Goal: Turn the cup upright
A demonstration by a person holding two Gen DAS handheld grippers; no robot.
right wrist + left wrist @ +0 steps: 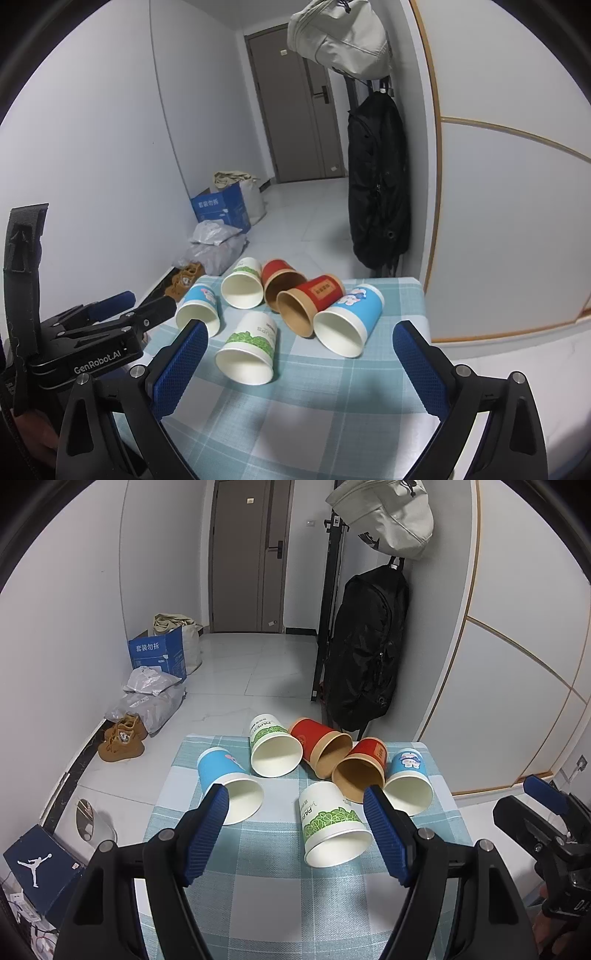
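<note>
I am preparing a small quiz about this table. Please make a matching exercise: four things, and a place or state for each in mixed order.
Things:
1. nearest green-leaf cup
2. far green-leaf cup
3. left claw
4. black backpack

Places or states:
a. hanging by the wall
b. open, holding nothing
c. lying at the table's far edge
d. lying closest to the cameras

Pairs: 1-d, 2-c, 3-b, 4-a

A table under a blue-and-white checked cloth point(258, 893) point(314, 417) carries six paper cups, all on their sides — two blue point(225, 779) point(201, 304), two green-leafed point(328, 819) point(255, 339), two red point(319, 738) point(321, 291).
</note>
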